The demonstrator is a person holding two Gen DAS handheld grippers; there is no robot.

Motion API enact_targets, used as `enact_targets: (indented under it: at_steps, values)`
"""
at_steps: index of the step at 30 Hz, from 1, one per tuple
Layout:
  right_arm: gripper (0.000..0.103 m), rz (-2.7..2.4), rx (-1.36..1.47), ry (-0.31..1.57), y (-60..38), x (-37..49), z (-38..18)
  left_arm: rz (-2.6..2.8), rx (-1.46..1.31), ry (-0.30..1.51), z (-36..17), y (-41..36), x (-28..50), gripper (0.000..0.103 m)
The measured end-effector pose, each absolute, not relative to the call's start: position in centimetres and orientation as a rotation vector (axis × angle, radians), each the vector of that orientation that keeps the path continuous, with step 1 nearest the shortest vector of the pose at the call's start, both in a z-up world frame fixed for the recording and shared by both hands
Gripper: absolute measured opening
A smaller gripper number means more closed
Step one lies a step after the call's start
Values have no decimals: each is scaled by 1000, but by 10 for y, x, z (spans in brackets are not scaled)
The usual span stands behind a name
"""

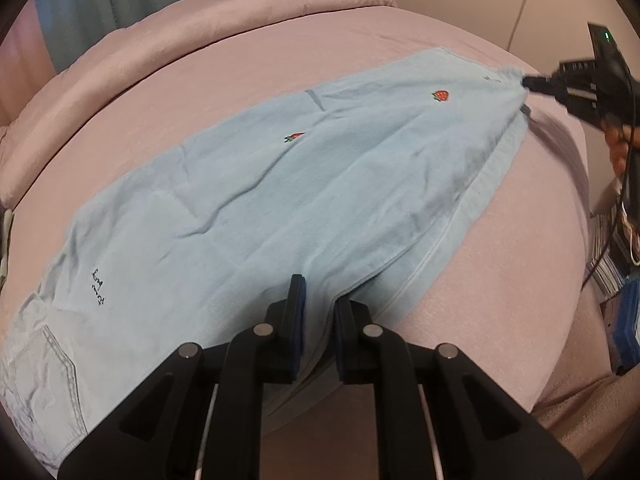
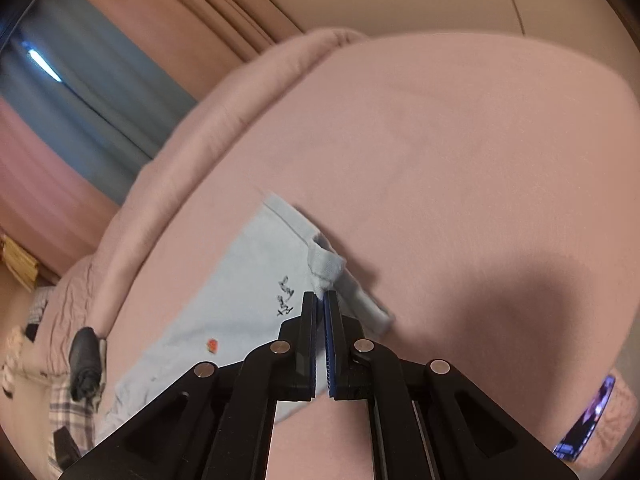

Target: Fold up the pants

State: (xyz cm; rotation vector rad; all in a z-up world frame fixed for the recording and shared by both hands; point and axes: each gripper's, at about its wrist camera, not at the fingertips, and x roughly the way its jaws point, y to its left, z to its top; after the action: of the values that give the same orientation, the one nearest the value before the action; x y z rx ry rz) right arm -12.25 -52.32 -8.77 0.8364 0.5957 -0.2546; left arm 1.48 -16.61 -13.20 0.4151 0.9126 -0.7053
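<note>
Mostly flat: light blue pants (image 1: pixel 256 200) lie lengthwise on a pink bed (image 1: pixel 280 60), folded along their length so one leg sits on the other. Small strawberry marks (image 1: pixel 440 95) and dark script (image 1: pixel 99 289) show on the cloth; a back pocket (image 1: pixel 44 372) sits at the waist end of the pants.

Left gripper (image 1: pixel 318 300) is at the pants' near edge, toward the waist end. Fingers (image 1: pixel 294 308) stand a little apart with a ridge of cloth running between them; cannot tell whether they bear on it.

Right gripper (image 2: pixel 321 300) is at the pants' hem end. Fingers (image 2: pixel 309 312) pressed nearly together, pinching a bunched bit of hem (image 2: pixel 326 268); cloth is drawn taut into a point there and lifted off the bed.

Pink curtain (image 2: pixel 48 184) and blue curtain (image 2: pixel 92 112) hang beyond the pants' far side. A dark bundle (image 2: pixel 84 364) rests at the bed edge, past the pants' waist end.
</note>
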Motion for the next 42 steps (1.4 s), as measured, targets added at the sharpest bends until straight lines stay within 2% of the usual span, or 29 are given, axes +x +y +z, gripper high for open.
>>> enact_targets:
  at_steps: [4,10,12,13,14,16,19,21,22,27,33,35,36,37,38,39,42]
  values:
    - [4,-273,864,570,-536,-128,-82,-754,433,893,-122,-161,10,7]
    - [6,-148,903,673,-530,-138,-111,-758,451,898,-127,-158,8,8]
    - [18,-125,929,670,-525,-135,-117,-747,474,894,-129,-162,6,8]
    - [32,-124,961,667,-525,-132,-120,-743,480,892,-129,-164,7,9]
    - [36,-112,984,659,-526,-129,-123,-741,482,891,-128,-164,6,9]
    - [36,-92,997,652,-525,-121,-124,-742,466,891,-127,-162,7,9]
    - [36,-79,1027,679,-526,-104,-130,-743,448,896,-126,-162,9,10]
    - [22,-72,1012,689,-525,-96,-132,-743,441,903,-127,-162,10,9]
    - [5,-88,998,698,-523,-97,-134,-744,436,906,-128,-162,10,8]
    - [4,-102,919,628,-516,-116,-106,-780,424,879,-117,-156,5,8]
    - [4,-210,865,771,-519,-106,-126,-779,507,896,-133,-164,3,9]
    - [6,-227,864,760,-521,-109,-126,-763,500,891,-131,-163,4,13]
    - [11,-256,847,765,-521,-111,-121,-754,490,897,-129,-161,5,21]
    - [23,-308,808,766,-521,-114,-115,-740,481,897,-125,-158,5,34]
    - [30,-360,740,749,-517,-117,-103,-725,465,889,-119,-151,5,40]
    - [32,-394,685,728,-512,-120,-92,-739,419,882,-110,-141,3,48]
    - [34,-356,531,664,-489,-117,-59,-775,287,854,-91,-112,-1,56]
